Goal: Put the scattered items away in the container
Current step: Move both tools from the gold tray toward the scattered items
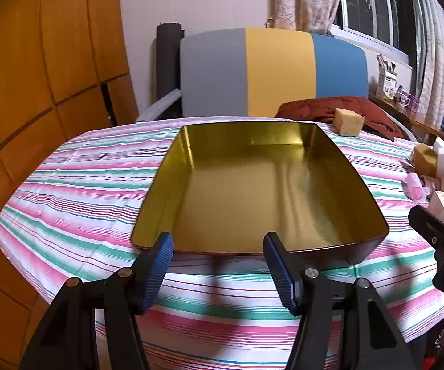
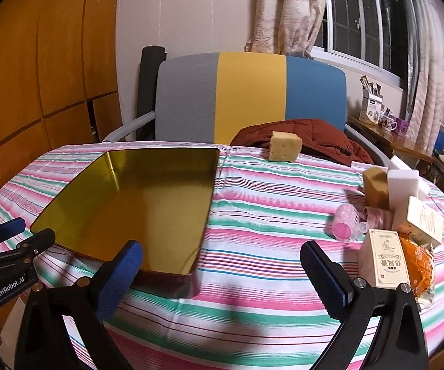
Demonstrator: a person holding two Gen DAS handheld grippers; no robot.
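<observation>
Left gripper (image 1: pixel 218 265) tilted down over near table edge, fingers (image 1: pixel 157 269) moderately spread, nothing between them, tips just short of the tin's near rim. Right gripper (image 2: pixel 222 273) also angled down, fingers (image 2: pixel 325 280) spread wide and empty, hanging over the striped cloth just right of the tin's near right corner.

Container (image 1: pixel 262 185): shallow rectangular tin, gold shiny inside, dark outer wall, nothing in it, sits centre-left on the table (image 2: pixel 268 215) with pink/green/white striped cloth.

Items all outside the tin. Near right edge: tan printed carton (image 2: pixel 383 257) upright, orange packet (image 2: pixel 419 265) touching behind it, cream box (image 2: pixel 425 220) tilted above. Left of those, pink roller (image 2: pixel 345 226) on its side. Farther right: brown sponge block (image 2: pixel 376 186) against white foam blocks (image 2: pixel 403 182). Far edge: yellow sponge cube (image 2: pixel 285 146) alone, just in front of a red-brown jacket (image 2: pixel 323 137). Beyond, grey-yellow-blue chair back (image 2: pixel 249 98).
</observation>
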